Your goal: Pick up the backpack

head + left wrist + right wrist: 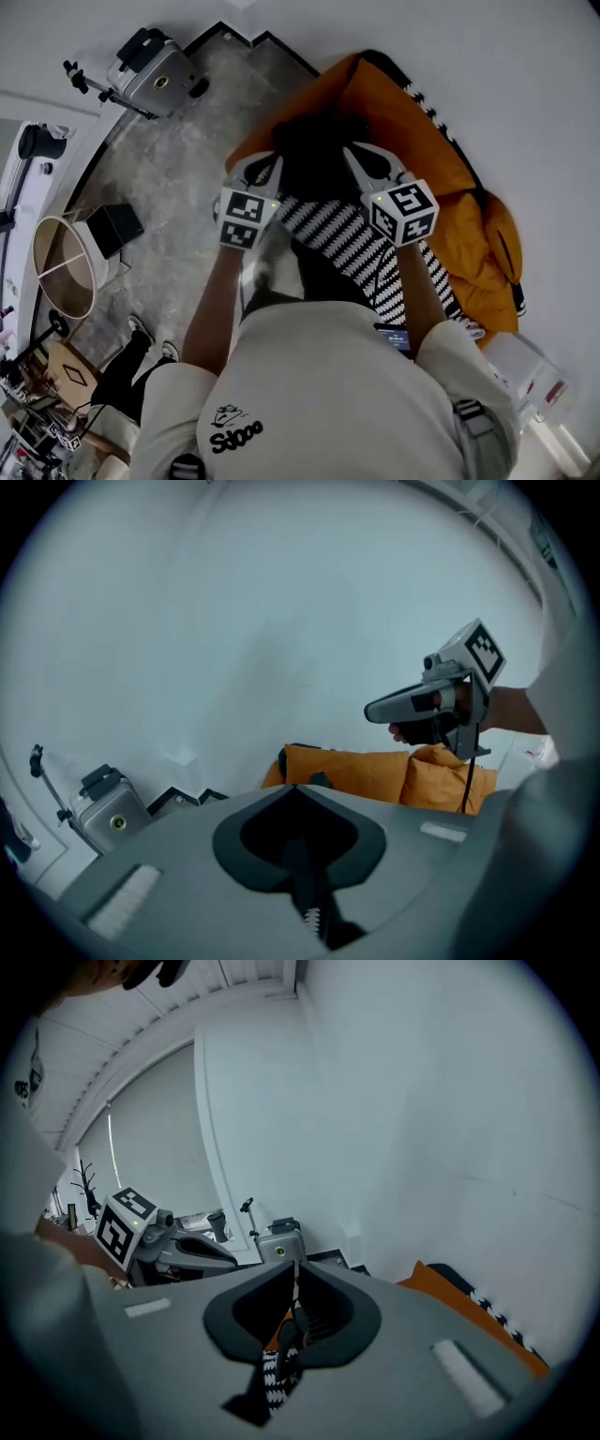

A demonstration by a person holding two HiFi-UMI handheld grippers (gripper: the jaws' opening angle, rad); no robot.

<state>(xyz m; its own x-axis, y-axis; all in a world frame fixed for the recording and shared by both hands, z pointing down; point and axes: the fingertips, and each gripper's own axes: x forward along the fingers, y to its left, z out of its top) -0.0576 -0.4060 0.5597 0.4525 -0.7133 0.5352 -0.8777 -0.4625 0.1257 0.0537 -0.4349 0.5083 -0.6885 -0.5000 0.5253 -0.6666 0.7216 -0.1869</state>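
Your left gripper (258, 169) and right gripper (361, 159) hover, fingers closed on nothing, over the orange backpack (403, 131) lying on the floor (169, 159) against the wall, probably lined up for its striped strap (337, 234).

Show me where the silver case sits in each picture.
Head view: the silver case stands top left, by the wall.
Left gripper view: the silver case is at lower left.
Right gripper view: the silver case is near centre, small.
Shared landmark: the orange cushion, in all three.
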